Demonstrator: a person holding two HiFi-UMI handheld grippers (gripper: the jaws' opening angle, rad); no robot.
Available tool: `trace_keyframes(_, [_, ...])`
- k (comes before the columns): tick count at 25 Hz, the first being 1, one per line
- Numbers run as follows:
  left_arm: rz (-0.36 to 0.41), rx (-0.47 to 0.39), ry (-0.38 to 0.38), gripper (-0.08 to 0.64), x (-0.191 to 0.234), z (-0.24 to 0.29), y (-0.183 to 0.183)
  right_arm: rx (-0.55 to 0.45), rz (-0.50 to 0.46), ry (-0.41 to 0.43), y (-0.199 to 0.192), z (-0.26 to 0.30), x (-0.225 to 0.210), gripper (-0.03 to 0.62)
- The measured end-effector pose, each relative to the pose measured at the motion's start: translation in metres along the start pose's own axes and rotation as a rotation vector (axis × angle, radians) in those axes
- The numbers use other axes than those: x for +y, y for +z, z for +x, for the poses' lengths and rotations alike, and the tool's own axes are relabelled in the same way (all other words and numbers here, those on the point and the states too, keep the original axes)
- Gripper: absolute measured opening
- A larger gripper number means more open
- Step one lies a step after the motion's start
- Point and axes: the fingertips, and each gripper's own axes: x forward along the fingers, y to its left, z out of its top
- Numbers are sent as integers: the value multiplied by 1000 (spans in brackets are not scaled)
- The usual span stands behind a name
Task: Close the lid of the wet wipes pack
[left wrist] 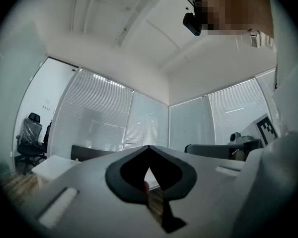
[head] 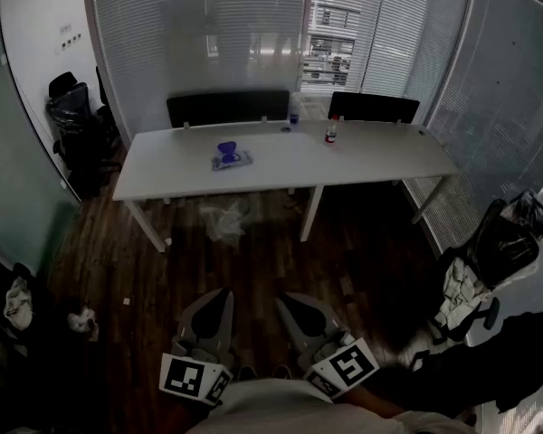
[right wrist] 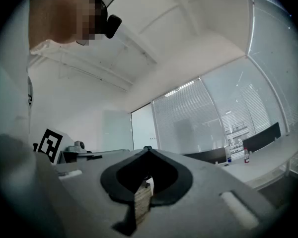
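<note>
The wet wipes pack (head: 232, 160) lies on the long white table (head: 371, 156) far across the room, with a blue part, probably its lid, standing up on top. Both grippers are held low, close to the person's body and well away from the table. In the head view the left gripper (head: 223, 296) and the right gripper (head: 284, 300) point toward the table. Each is shut with its jaw tips touching and nothing between them, as the left gripper (left wrist: 149, 147) and the right gripper (right wrist: 149, 148) show in their own views. The pack does not show in either gripper view.
Two small bottles (head: 330, 132) (head: 294, 116) stand at the table's far side. Dark wood floor (head: 253, 260) lies between me and the table, with crumpled litter (head: 222, 220) under it. Office chairs stand at the left (head: 72, 116) and right (head: 502, 242). Blinds cover the glass walls.
</note>
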Motion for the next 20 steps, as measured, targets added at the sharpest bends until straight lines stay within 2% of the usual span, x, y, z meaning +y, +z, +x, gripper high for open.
trace_keyframes(6, [5, 10, -7, 3, -7, 9, -5, -5, 22, 1, -2, -3, -11, 0])
trace_keyframes(10, [5, 22, 2, 3, -8, 14, -10, -2, 89, 22, -4, -6, -17, 0])
trace_keyframes(20, [17, 49, -14, 3, -30, 38, -24, 12, 109, 30, -6, -23, -41, 0])
